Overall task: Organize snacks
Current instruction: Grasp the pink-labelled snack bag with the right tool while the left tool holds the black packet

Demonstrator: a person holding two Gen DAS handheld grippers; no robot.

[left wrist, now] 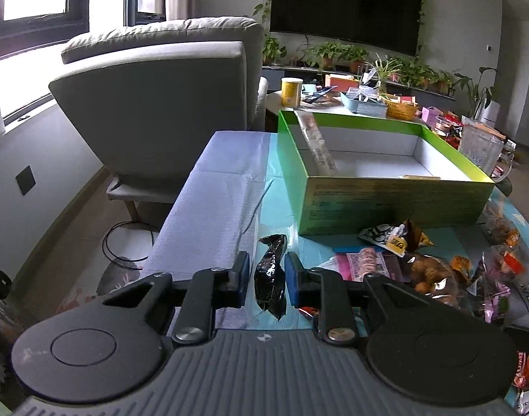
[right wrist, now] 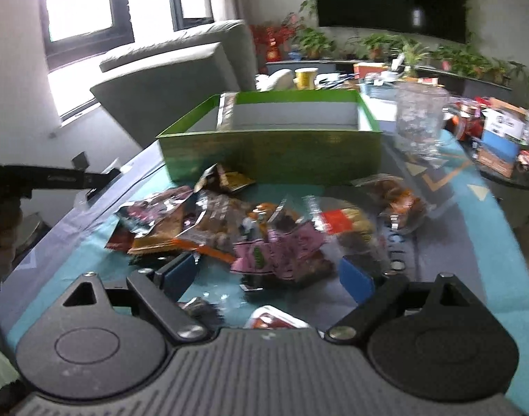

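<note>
With the left gripper (left wrist: 267,274) clamped on a black packet (left wrist: 270,277), transfer to the green box (left wrist: 386,204) can follow.
Right gripper (right wrist: 269,275) jaws stand apart, empty, above the snack pile (right wrist: 264,228) on the surface (right wrist: 455,242), ready to pick.

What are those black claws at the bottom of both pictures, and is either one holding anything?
They are hand-held grippers, one in each of a person's hands, each with a camera looking along its fingers. In the left camera's picture, the left gripper is shut on a black snack packet. In the right camera's picture, the right gripper stands open over a pile of snack bags, gripping nothing. Both face a green box on the blue table, with a long packet leaning inside.
</note>
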